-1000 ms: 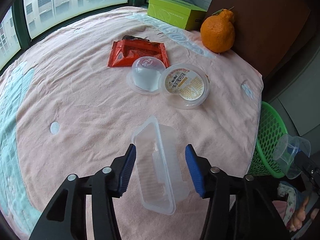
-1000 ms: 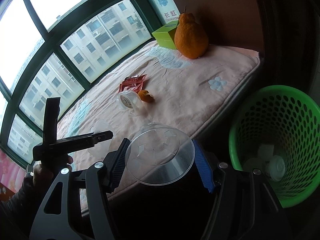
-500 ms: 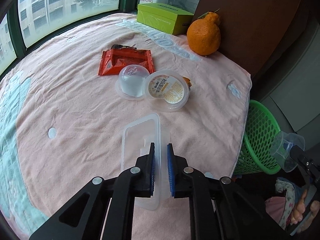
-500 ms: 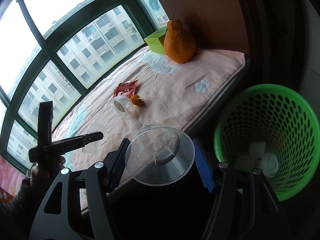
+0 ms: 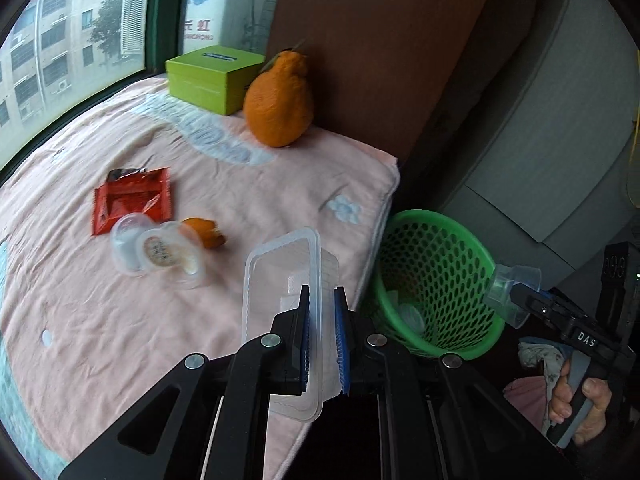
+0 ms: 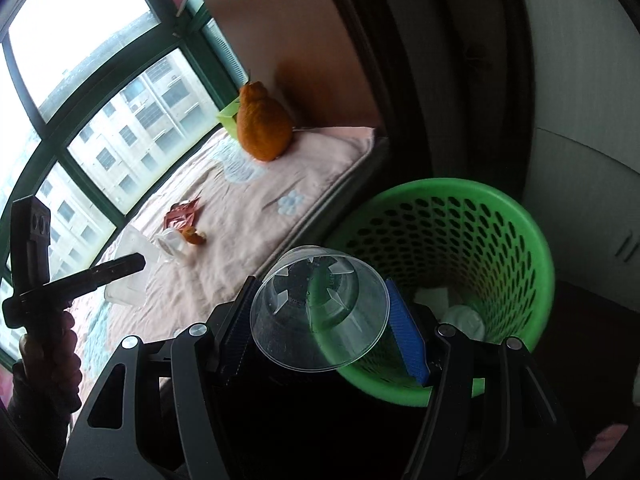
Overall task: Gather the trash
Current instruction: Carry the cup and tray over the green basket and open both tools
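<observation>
Between my right gripper (image 6: 320, 316) and the green basket (image 6: 532, 240) there is almost no gap — its pads hold the clear cup (image 6: 320, 312) at medium width, just at the near rim, so a short push forward should put it over the opening. My left gripper (image 5: 322, 340) is pinched nearly closed on one wall of the clear tray (image 5: 280, 280), long axis running away from the fingers, raised near the pink blanket (image 5: 240, 184) edge — the basket lies to its right, path open.
</observation>
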### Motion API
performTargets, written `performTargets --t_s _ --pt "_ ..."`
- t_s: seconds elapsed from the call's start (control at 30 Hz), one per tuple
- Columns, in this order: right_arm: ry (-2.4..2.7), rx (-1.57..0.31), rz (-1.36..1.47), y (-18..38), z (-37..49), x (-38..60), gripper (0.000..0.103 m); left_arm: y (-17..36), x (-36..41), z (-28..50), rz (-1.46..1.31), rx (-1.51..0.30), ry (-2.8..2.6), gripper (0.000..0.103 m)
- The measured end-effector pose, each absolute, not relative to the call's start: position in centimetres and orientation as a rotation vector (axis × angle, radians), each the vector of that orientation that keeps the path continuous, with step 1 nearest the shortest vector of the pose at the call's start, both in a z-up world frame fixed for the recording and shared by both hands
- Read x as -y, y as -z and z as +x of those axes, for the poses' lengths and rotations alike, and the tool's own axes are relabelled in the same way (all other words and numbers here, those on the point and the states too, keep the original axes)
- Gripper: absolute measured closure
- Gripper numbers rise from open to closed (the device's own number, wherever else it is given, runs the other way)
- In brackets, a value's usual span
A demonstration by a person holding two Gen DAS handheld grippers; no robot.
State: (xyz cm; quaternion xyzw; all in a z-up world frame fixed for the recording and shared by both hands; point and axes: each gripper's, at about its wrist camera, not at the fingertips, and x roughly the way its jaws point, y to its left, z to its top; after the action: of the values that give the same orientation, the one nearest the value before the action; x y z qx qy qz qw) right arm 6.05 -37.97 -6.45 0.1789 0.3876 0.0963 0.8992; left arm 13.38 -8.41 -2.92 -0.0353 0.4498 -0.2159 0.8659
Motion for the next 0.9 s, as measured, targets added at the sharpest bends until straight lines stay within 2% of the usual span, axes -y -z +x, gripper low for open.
performTargets --t_s 0.33,0.9 --pt "-0.087 -0.911 0.318 10.7 7.9 42.2 0.04 3.0 16.9 15.0 -0.015 -0.957 0.559 0.092" --pt "-0.081 -1.163 0.239 18.2 12.8 42.4 0.039 5.6 21.2 18.0 0.018 -0.995 0.623 0.092"
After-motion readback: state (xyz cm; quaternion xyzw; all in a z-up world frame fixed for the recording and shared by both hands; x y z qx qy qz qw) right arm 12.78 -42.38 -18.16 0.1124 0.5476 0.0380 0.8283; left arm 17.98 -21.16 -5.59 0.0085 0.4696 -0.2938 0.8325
